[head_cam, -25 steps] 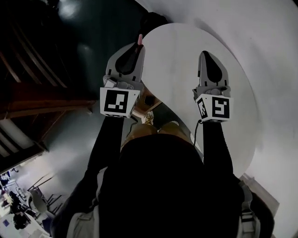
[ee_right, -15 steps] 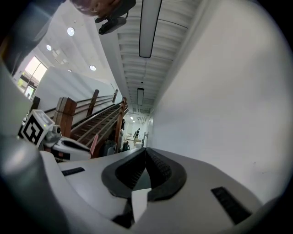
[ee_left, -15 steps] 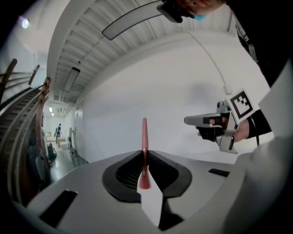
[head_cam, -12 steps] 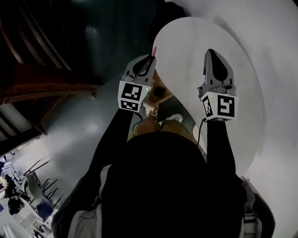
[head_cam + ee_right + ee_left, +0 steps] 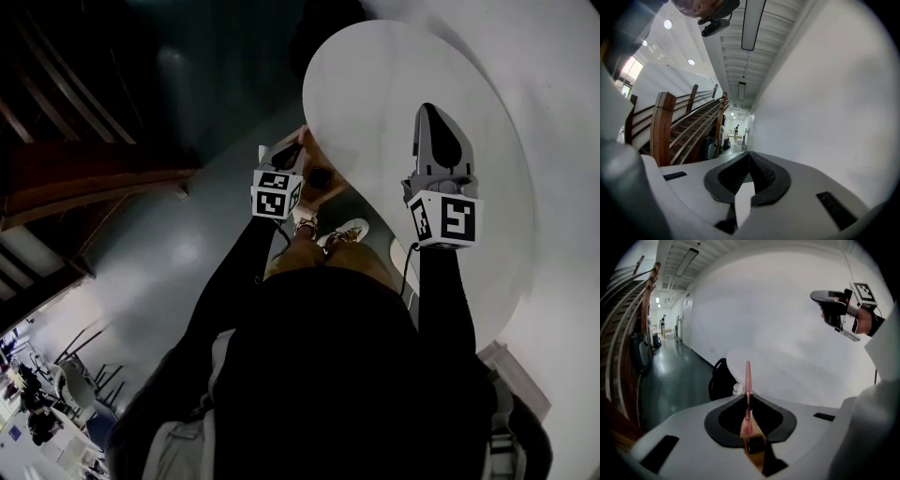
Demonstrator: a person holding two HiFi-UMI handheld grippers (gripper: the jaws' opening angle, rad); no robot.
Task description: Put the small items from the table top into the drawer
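There are two grippers, one watch, one round white table (image 5: 403,84) and one dark bag (image 5: 720,380) on the floor by the table.

The left gripper (image 5: 748,398) has its jaws pinched together on the watch (image 5: 748,376). The pink strap is nipped between the pads and stands out past the tips toward 12 o'clock, while the square face sits behind the pads, toward 6 o'clock (only this one small item shows in any view).

In the head view this gripper hangs off the table's rim at about 9 o'clock of it, just beside a brown wooden part (image 5: 330,184) under the rim; I cannot tell whether that is the drawer.

The right gripper (image 5: 749,155) has its jaws closed on each other with nothing between them. It is held over the table, at 2 o'clock in the left gripper view.
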